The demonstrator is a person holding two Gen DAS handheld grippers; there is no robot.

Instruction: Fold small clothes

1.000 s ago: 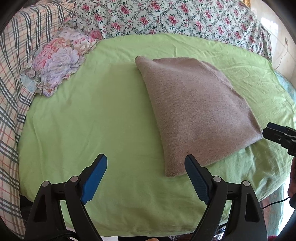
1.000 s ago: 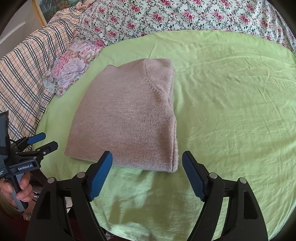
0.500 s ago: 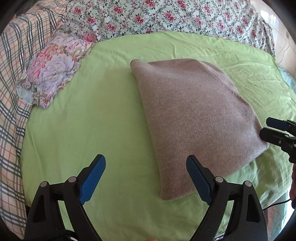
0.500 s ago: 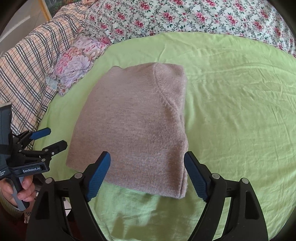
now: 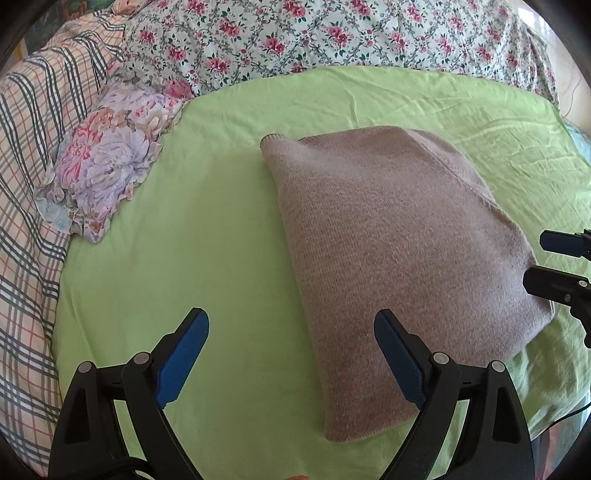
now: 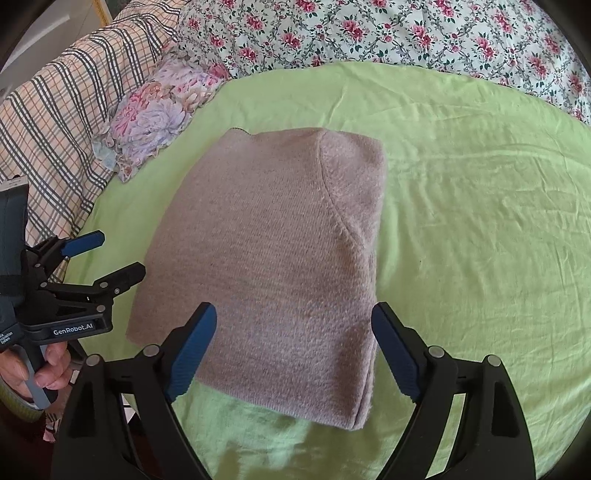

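Note:
A folded taupe knit garment (image 5: 399, 258) (image 6: 280, 251) lies flat on the green sheet (image 5: 184, 240). My left gripper (image 5: 291, 321) hovers over the sheet by the garment's near left corner, its jaws opening, nothing pressed between the blue pads. My right gripper (image 6: 294, 310) hangs above the garment's near edge, jaws also opening, with the knit below the pads but not pinched. In the right wrist view the left gripper (image 6: 118, 254) stands just left of the garment. In the left wrist view the right gripper (image 5: 536, 258) shows at the garment's right edge.
A small flowered pillow (image 5: 107, 162) (image 6: 159, 110) lies at the sheet's far left. A plaid blanket (image 5: 26, 184) lies along the left, and a rose-print quilt (image 5: 332, 33) along the back. A hand (image 6: 48, 373) grips the left tool's handle. The sheet's front edge drops off close below.
Both grippers have come closer over the garment, which now sits lower and larger in both views. Both pairs of jaws stand slightly wider. The garment has not moved.

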